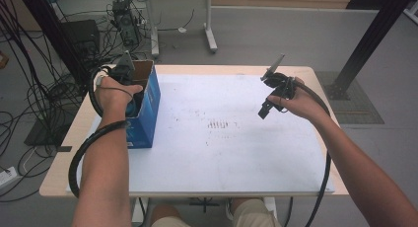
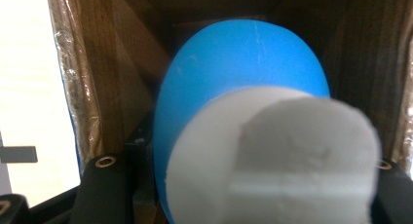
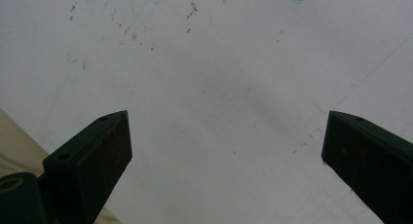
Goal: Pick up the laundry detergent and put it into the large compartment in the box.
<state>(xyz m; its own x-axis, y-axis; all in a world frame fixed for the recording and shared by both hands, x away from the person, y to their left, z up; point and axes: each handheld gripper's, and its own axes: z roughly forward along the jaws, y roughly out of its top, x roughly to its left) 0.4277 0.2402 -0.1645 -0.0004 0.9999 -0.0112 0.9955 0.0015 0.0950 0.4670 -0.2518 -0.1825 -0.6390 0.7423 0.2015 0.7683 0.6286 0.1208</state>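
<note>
A blue cardboard box (image 1: 149,113) with an open top stands at the left edge of the white mat (image 1: 222,148). My left gripper (image 1: 131,99) reaches down into it. In the left gripper view a rounded blue object (image 2: 243,63) with a white foam-like end (image 2: 282,160) sits between the black jaws of my left gripper (image 2: 243,195), which is shut on it, with the box's brown inner walls (image 2: 97,78) around it. My right gripper (image 1: 266,110) hangs above the mat's right half. Its fingers (image 3: 97,156) stand wide apart over the bare mat (image 3: 219,78); my right gripper (image 3: 226,131) is open.
The mat covers a light wooden table (image 1: 61,158). Faint brown marks (image 1: 219,124) dot the mat's middle. Cables (image 1: 29,89) lie on the floor to the left, and a black frame post (image 1: 367,44) stands at the far right. Another table's legs (image 1: 209,34) stand beyond.
</note>
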